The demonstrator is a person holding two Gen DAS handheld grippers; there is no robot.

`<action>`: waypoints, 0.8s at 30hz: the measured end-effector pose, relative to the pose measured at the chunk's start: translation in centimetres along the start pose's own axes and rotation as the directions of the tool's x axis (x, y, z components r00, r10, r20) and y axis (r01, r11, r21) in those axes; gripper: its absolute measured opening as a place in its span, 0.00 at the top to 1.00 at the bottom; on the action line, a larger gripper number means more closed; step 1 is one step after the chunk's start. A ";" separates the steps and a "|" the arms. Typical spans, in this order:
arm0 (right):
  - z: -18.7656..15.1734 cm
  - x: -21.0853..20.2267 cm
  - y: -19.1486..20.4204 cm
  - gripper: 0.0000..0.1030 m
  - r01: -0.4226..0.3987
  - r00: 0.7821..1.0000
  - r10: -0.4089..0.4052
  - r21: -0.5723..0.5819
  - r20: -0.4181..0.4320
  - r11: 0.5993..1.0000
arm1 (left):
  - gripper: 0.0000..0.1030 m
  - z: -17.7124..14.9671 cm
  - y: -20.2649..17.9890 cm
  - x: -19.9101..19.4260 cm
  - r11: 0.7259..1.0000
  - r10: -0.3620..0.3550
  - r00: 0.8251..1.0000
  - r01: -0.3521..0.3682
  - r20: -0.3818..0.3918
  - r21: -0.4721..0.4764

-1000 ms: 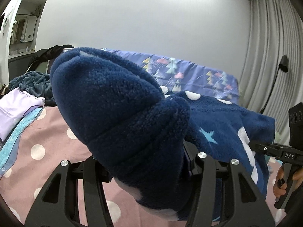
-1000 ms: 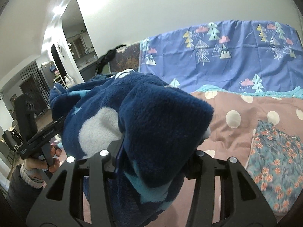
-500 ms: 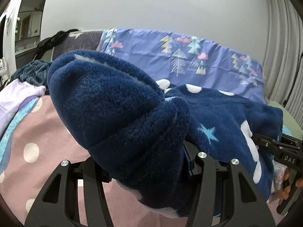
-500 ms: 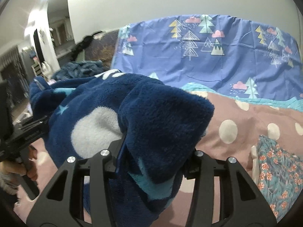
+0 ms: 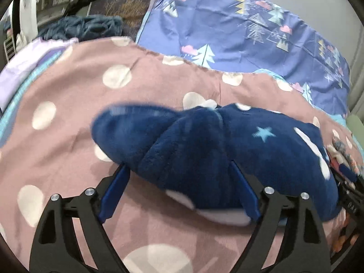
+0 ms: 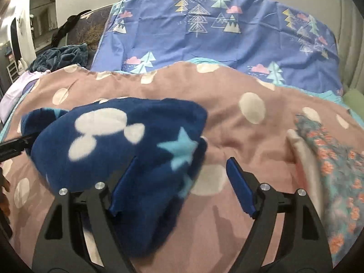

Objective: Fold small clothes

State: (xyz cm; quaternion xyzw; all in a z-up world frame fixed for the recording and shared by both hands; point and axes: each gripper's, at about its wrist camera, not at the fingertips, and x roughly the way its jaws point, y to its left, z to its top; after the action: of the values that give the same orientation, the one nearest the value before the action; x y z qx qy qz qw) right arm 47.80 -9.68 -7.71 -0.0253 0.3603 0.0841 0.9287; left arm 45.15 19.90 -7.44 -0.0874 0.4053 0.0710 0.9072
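Fleece garment [image 5: 204,150] lay bunched on the dotted quilt [image 5: 68,136], draped over and between the left claw [image 5: 179,193] and right claw [image 6: 182,186] — both gaped wide, gripping nothing — so withdrawing might have snagged the fold.

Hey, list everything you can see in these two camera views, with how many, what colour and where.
fleece garment: one, navy with white blobs and light blue stars, lying bunched on the bedspread between the two grippers
bedspread: one, dusty pink with white dots, covering the bed
sheet: one, blue-purple with tree and cloud print, at the far side of the bed
floral garment: one, teal with orange flowers, on the bedspread to the right
lilac cloth: one, pale purple, at the bed's left edge
dark blanket: one, teal-grey, heaped beyond the bed's left corner
left gripper: one, black with blue pads, open around the fleece
right gripper: one, black with blue pads, open, fleece over its left finger
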 end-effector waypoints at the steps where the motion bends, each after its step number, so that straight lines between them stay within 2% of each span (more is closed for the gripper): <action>1: -0.2 -1.1 -0.1 0.22 0.012 1.000 -0.012 -0.013 0.014 1.000 | 0.13 -0.3 -0.2 -1.1 0.999 0.001 1.000 -0.002 0.014 0.034; 5: -2.5 -6.7 0.0 0.11 0.005 0.997 -0.002 -0.043 0.081 0.999 | 0.10 -2.4 -1.6 -5.1 0.989 -0.044 0.996 0.033 0.074 0.143; 9: -7.0 -13.4 -0.7 0.02 -0.005 0.983 0.011 -0.034 0.185 0.999 | 0.04 -6.2 -2.4 -10.4 0.979 -0.147 0.980 0.124 0.135 0.164; 13: -11.4 -20.1 -2.7 0.02 0.036 0.962 -0.045 0.036 0.270 0.999 | 0.01 -10.4 -3.6 -16.1 0.963 -0.224 0.955 0.187 0.194 0.192; 14: -12.5 -22.0 -3.5 0.02 0.039 0.959 -0.056 0.067 0.277 0.997 | 0.01 -11.2 -4.0 -17.4 0.961 -0.229 0.955 0.192 0.187 0.198; 16: -14.1 -25.0 -4.7 0.02 0.032 0.960 -0.060 0.108 0.273 0.994 | 0.01 -13.0 -4.9 -20.1 0.964 -0.212 0.954 0.168 0.214 0.206; 19: -15.5 -28.6 -5.6 0.02 0.027 0.955 -0.066 0.137 0.288 0.990 | 0.01 -15.3 -6.6 -24.2 0.965 -0.158 0.945 0.085 0.286 0.250; 22: -16.7 -33.0 -6.0 0.02 0.021 0.942 -0.074 0.165 0.326 0.986 | 0.01 -17.0 -7.9 -28.1 0.958 -0.137 0.923 0.032 0.359 0.284; 24: -16.9 -34.9 -5.7 0.02 0.015 0.938 -0.071 0.162 0.340 0.987 | 0.01 -18.0 -8.6 -30.7 0.959 -0.138 0.909 0.022 0.394 0.284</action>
State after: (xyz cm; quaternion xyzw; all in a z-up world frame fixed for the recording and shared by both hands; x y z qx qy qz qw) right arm 12.18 -21.96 3.23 0.0552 0.1970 0.0382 0.9781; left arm 13.60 5.85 4.57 0.0388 0.2079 -0.0062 0.9774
